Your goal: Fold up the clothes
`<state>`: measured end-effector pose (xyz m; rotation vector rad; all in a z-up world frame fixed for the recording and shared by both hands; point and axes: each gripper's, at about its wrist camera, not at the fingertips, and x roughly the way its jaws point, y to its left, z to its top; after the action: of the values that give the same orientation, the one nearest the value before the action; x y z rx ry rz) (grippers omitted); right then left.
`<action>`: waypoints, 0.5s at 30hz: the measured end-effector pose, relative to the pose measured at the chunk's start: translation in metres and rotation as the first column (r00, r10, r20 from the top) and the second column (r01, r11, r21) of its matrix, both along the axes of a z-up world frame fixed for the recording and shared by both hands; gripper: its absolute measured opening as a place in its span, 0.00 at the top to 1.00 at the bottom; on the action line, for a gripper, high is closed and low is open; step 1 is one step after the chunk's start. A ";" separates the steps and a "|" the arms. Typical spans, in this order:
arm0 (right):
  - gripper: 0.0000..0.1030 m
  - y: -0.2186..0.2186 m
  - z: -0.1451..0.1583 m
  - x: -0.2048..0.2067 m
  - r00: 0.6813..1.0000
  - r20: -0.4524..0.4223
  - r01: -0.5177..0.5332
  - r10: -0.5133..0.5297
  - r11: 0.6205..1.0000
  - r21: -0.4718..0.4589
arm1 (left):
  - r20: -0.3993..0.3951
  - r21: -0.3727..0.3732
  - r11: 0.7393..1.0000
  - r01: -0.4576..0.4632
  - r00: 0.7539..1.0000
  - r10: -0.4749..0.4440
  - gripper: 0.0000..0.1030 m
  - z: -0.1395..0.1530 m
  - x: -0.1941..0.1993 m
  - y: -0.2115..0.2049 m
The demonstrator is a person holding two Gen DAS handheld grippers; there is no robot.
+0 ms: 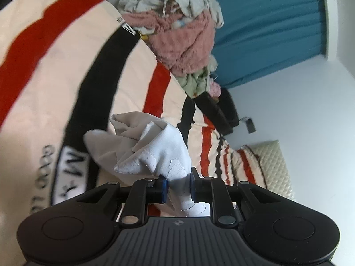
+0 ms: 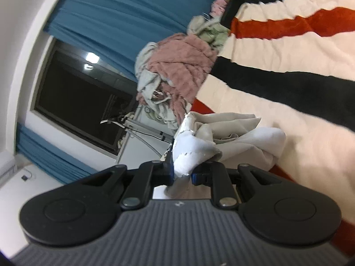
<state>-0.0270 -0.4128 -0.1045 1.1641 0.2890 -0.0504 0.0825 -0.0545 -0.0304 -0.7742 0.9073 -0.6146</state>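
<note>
1. Even, fairly bright indoor light; soft shadows only.
2. Lamp glare reflects in the dark window (image 2: 82, 102).
3. Strong fisheye bending at edges.
4. Striped blanket (image 1: 55, 71) smeared by blur on the left.

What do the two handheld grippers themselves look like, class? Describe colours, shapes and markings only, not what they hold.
Both look alike. The left gripper and right gripper each have black linkage arms with round silver pivot pins, blue pads on the fingers, and two rounded black lobes with circular discs. A grey ribbed plate with a small round emblem sits between the lobes. No cables, hands or sleeves are visible.
</note>
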 end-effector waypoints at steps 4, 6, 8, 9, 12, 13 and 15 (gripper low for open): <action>0.83 -0.050 -0.014 0.031 0.998 -0.060 0.003 0.006 0.987 0.161 | 0.019 0.071 0.997 0.040 0.999 -0.041 0.81 0.010 0.047 -0.057; 0.83 -0.074 -0.019 0.052 0.996 -0.091 0.003 0.014 0.984 0.181 | 0.028 0.107 0.992 0.059 0.998 -0.062 0.81 0.015 0.071 -0.085; 0.83 -0.095 -0.016 0.077 0.994 -0.108 0.004 0.012 0.989 0.145 | 0.035 0.143 0.987 0.078 0.996 -0.084 0.81 0.019 0.094 -0.114; 0.83 -0.106 -0.014 0.091 0.993 -0.114 0.004 0.010 0.992 0.129 | 0.039 0.161 0.983 0.087 0.995 -0.095 0.81 0.022 0.106 -0.128; 0.83 -0.144 0.001 0.140 0.995 -0.101 0.012 -0.004 0.997 0.078 | 0.058 0.187 0.976 0.107 0.991 -0.120 0.82 0.030 0.145 -0.170; 0.83 -0.158 0.009 0.155 0.997 -0.078 0.020 -0.016 0.998 0.054 | 0.085 0.167 0.980 0.108 0.989 -0.123 0.82 0.034 0.162 -0.186; 0.83 -0.179 0.029 0.179 0.999 -0.015 0.037 -0.037 0.999 -0.023 | 0.164 0.130 0.985 0.109 0.978 -0.130 0.82 0.043 0.188 -0.215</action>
<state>0.1516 -0.5914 -0.0752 1.1470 0.2799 -0.0947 0.2709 -0.2692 0.0128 -0.5515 0.8276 -0.7149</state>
